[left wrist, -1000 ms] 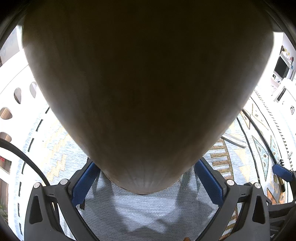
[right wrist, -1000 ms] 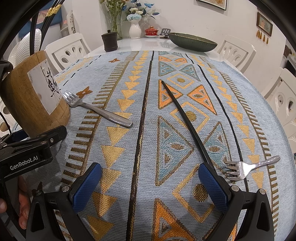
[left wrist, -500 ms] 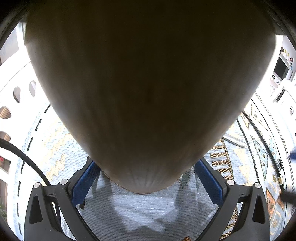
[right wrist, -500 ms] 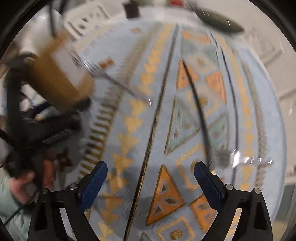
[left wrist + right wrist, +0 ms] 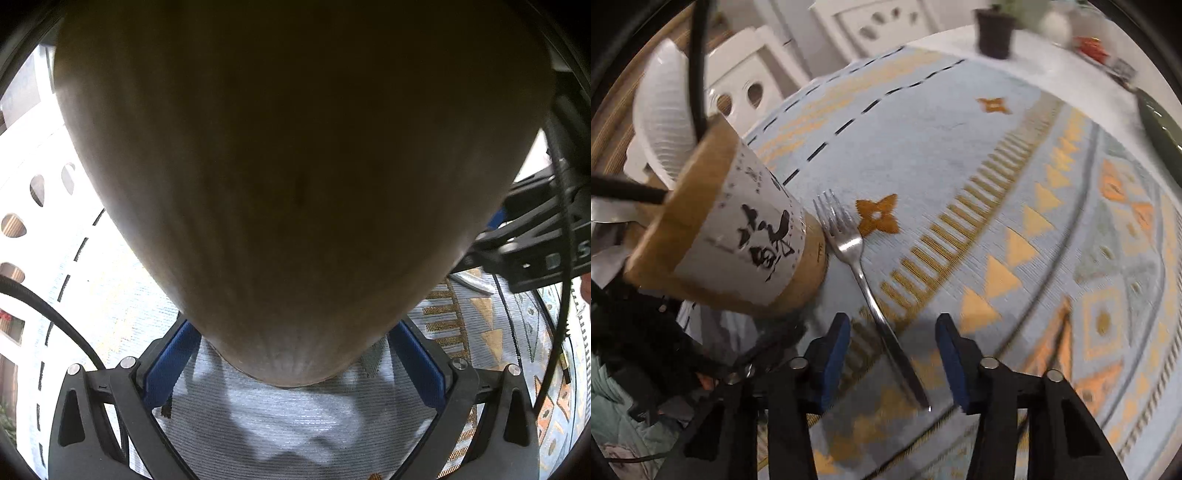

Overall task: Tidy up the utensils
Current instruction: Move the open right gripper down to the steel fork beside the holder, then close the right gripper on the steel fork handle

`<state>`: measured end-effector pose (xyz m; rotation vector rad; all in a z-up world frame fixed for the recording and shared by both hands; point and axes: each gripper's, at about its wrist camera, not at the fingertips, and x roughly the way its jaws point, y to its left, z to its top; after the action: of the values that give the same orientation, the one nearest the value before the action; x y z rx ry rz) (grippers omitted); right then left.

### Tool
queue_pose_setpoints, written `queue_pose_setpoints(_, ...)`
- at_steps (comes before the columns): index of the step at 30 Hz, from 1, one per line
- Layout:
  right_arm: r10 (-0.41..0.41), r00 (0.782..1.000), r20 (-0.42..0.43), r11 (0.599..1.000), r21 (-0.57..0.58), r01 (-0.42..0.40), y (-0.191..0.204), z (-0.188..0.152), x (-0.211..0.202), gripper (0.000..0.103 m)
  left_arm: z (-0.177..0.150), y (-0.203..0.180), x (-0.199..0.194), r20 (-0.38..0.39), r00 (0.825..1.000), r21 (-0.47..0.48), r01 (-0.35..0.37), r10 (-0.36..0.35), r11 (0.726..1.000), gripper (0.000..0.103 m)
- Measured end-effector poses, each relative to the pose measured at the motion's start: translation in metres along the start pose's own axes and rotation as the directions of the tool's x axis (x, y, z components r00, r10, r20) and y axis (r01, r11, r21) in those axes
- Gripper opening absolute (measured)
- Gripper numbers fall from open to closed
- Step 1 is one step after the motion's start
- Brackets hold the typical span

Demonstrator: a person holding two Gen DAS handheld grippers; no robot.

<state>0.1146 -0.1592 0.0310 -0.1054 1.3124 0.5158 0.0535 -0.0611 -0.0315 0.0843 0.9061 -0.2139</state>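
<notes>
A wooden utensil holder (image 5: 295, 166) fills the left wrist view; my left gripper (image 5: 295, 354) is shut on its base, blue pads on both sides. In the right wrist view the holder (image 5: 727, 236) has a white label and stands on the patterned tablecloth (image 5: 960, 177). A silver fork (image 5: 864, 280) lies beside the holder, tines touching its base. My right gripper (image 5: 892, 360) is open, its jaws either side of the fork's handle, just above the cloth. The right gripper's body shows in the left wrist view (image 5: 535, 251).
White chairs (image 5: 746, 85) stand beyond the table's far-left edge. A dark pot (image 5: 993, 33), a red item and a green bowl (image 5: 1160, 122) sit at the far right. A black chopstick (image 5: 1045, 343) lies blurred to the right of the gripper.
My right gripper has swung left from the chopstick and second fork to straddle the fork beside the holder, and narrowed somewhat. The left gripper has kept still on the holder.
</notes>
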Motion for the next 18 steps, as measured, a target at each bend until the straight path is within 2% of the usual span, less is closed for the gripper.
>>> queue_pose_setpoints(1,0.015,1.000,0.000,1.000,0.007,-0.015,0.000,0.000,0.005,0.037,0.000,0.000,0.000,0.000,1.000,0.000,0.000,0.000,1.000,0.102)
queue_pose_setpoints(2,0.001,1.000,0.010,1.000,0.013,-0.001,0.000,-0.001,0.007,0.030,0.000,0.001,0.000,0.000,1.000,0.000,0.002,-0.002,1.000,0.103)
queue_pose_setpoints(4,-0.028,0.999,0.045,0.999,0.032,0.027,-0.001,-0.005,0.008,0.023,0.000,0.001,0.000,-0.001,1.000,0.000,0.011,-0.011,1.000,0.103)
queue_pose_setpoints(5,-0.038,0.998,0.055,0.998,0.058,0.035,-0.002,-0.009,0.007,0.016,0.000,0.002,0.001,-0.001,1.000,0.000,0.012,-0.012,1.000,0.103)
queue_pose_setpoints(10,-0.079,0.996,0.038,0.982,0.174,0.071,-0.005,-0.040,-0.007,0.007,0.001,0.003,0.000,-0.001,1.000,-0.001,0.018,-0.018,1.000,0.103)
queue_pose_setpoints(14,-0.026,0.999,0.024,0.938,0.347,0.016,-0.010,-0.085,-0.025,0.007,0.002,0.005,0.000,-0.002,1.000,-0.002,0.020,-0.020,1.000,0.103)
queue_pose_setpoints(18,0.022,1.000,-0.003,0.895,0.446,-0.018,0.005,-0.130,-0.031,0.007,0.002,0.005,0.000,-0.002,1.000,-0.002,0.020,-0.020,1.000,0.103)
